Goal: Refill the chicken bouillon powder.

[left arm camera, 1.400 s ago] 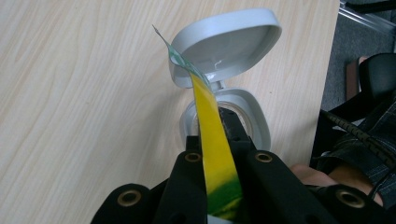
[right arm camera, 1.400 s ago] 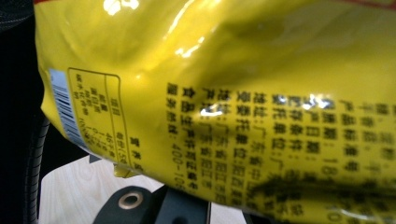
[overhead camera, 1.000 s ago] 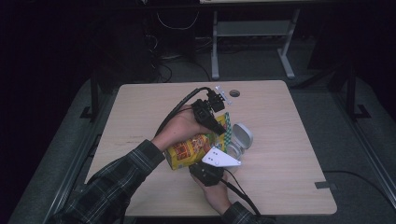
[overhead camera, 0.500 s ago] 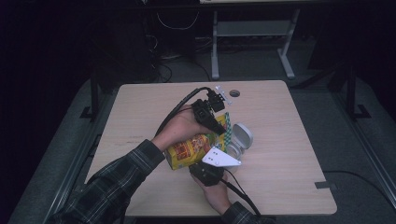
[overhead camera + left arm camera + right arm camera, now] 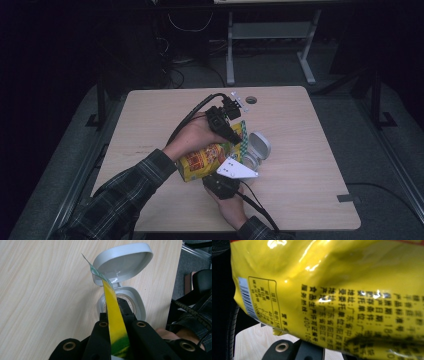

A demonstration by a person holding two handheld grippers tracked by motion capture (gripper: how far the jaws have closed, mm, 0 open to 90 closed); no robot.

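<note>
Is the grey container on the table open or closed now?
Open. The grey container has its hinged lid tipped back, so the round opening shows below it. What is inside cannot be told.

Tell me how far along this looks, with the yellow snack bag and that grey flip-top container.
Done: the grey container stands on the table with its lid flipped open. In hand: the left tool is shut on the yellow bag's top edge, held just above the container's mouth, and the right tool is against the bag's lower end; its grip is hidden. Left, as a guess: the bag looks sealed, so opening and emptying it.
</note>
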